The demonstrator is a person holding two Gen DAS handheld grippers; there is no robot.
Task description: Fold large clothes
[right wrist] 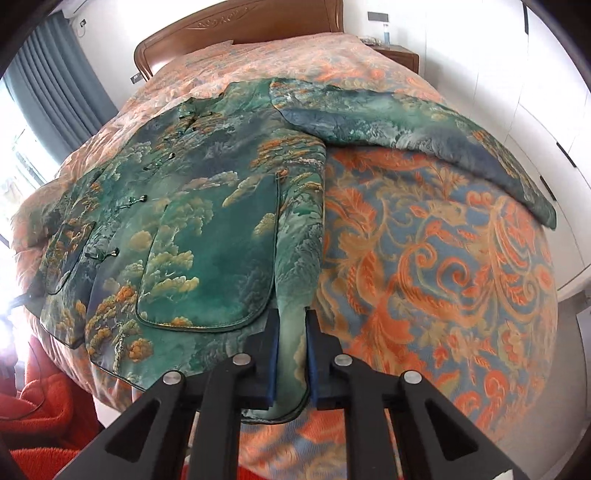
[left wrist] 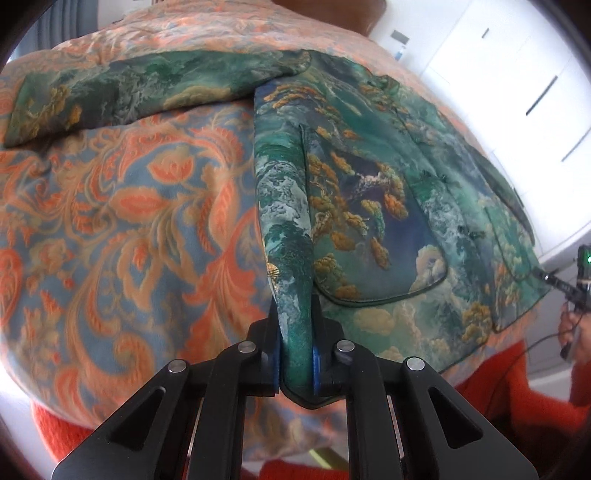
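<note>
A: Item one, the garment?
B: One green jacket with a printed landscape of clouds and golden trees, padded, knot-button front. It lies face up and spread flat on the bed, hem toward the foot edge, collar toward the headboard.

A: Details on it?
B: Two patch pockets with dark piping, one on each front panel; the nearer pocket in the right wrist view sits just beside the gripped edge. One sleeve stretches out sideways across the bedspread in the left wrist view; the other sleeve does the same in the right wrist view.

A: Grippers?
B: Left gripper: jaws closed on the jacket's bottom corner at the side seam, cloth pinched between the blue pads. Right gripper: likewise clamped on the opposite bottom corner, fabric bunched between its pads. Both corners sit at the foot edge of the bed.

A: Surroundings?
B: Bedspread in orange and blue scroll pattern, covering the whole bed. Wooden headboard at the far end. White wardrobe doors with dark handles along one wall. Grey curtain by a bright window. Orange-red knit low beside the foot of the bed.
</note>
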